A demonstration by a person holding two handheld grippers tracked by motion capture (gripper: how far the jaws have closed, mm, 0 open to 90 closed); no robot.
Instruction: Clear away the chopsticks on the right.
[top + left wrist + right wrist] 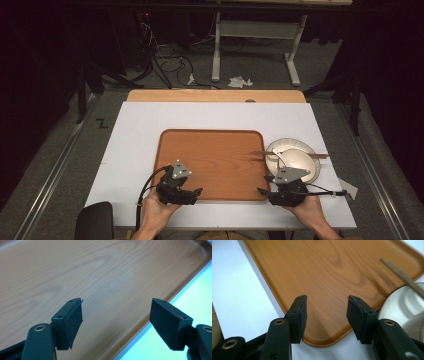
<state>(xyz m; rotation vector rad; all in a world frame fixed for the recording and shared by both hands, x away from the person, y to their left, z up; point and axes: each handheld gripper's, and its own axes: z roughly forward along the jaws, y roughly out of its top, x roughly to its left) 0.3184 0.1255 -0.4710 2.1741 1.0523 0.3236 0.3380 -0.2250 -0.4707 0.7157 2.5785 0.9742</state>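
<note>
Lying in the middle of the white table, wooden tray, left gripper held at its near left corner, jaws apart, right gripper at its near right corner, jaws apart, bowl touching tray's right edge, chopsticks laid across bowl.
</note>
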